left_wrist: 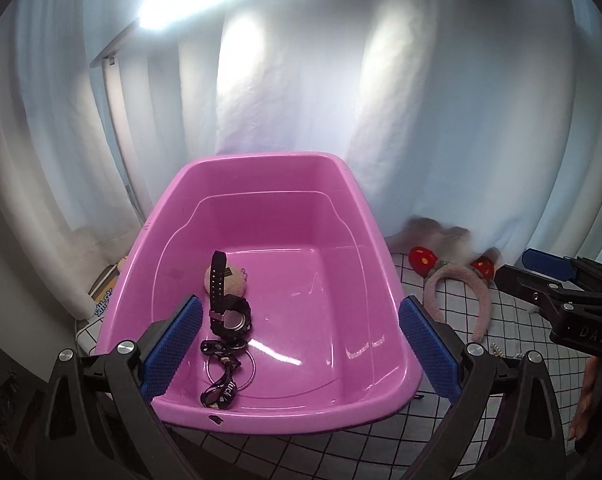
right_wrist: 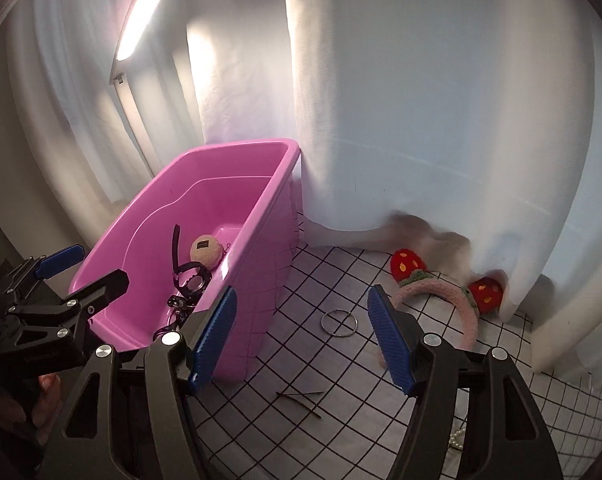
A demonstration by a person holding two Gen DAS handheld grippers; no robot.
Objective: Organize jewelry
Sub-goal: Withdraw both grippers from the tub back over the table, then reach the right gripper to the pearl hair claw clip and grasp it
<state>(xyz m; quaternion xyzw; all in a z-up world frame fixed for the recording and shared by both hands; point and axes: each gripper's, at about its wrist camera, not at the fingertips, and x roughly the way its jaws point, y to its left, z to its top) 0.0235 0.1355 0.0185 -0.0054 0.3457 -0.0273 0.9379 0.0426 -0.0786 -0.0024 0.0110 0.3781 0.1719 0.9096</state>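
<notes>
Blue pads of the left gripper (left_wrist: 300, 346) stand wide apart, nothing between, over the pink tub (left_wrist: 245, 168); black watch (left_wrist: 229, 312), lanyard (left_wrist: 221, 376) and beige puff (left_wrist: 226, 278) lie inside toward 7 o'clock. Right gripper (right_wrist: 303, 338) also parted and empty; metal ring (right_wrist: 339, 322) on the checked cloth (right_wrist: 301, 400) at 12 o'clock, strawberry headband (right_wrist: 453, 292) at 2, hairpins (right_wrist: 301, 398) close in. Risk: thin ring and pins lie flat, pads may skid over them and flick them away
</notes>
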